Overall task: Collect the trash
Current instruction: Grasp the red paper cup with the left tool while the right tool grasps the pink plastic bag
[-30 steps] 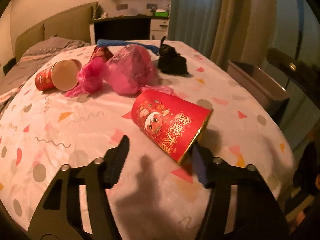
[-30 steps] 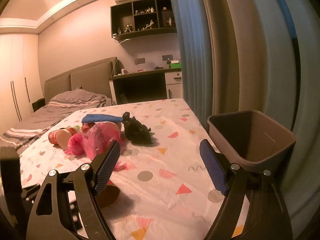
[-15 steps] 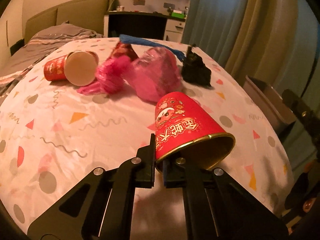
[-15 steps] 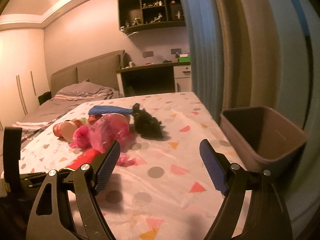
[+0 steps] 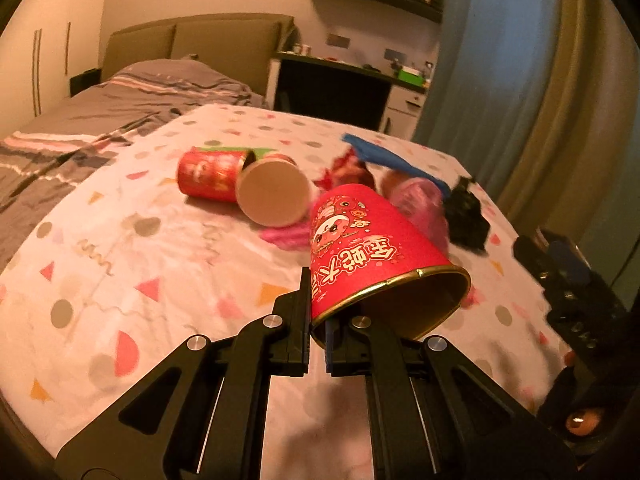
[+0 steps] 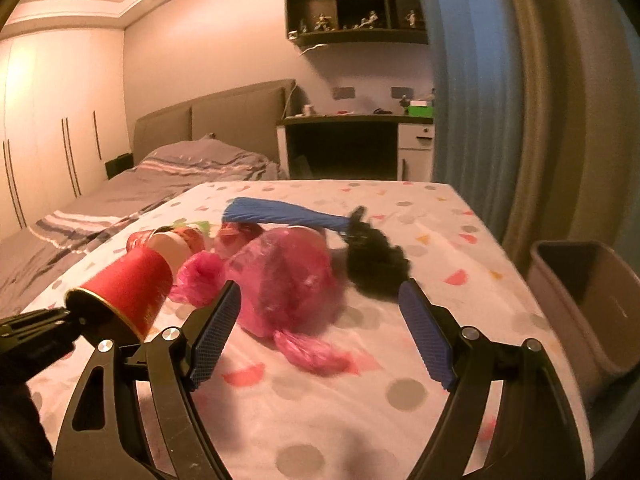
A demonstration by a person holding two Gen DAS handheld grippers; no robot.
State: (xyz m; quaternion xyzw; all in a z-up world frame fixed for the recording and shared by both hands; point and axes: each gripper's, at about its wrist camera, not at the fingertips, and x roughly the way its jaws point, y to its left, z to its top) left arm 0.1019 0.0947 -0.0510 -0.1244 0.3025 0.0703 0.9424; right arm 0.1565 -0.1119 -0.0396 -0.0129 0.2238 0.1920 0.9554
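Left fingers [image 5: 307, 322] pinch the red paper cup's [image 5: 360, 248] rim; right fingers [image 6: 424, 340] gape wide, empty.

Warm, dim bedroom light on pale walls. Along the left wall, tall wardrobe doors [image 6: 48, 152]; beyond them a bed [image 6: 168, 176] with striped grey bedding and a padded headboard [image 6: 224, 116]. Further right a dark desk [image 6: 352, 140] under a wall shelf of figurines [image 6: 356, 4], then long curtains [image 6: 520, 100].
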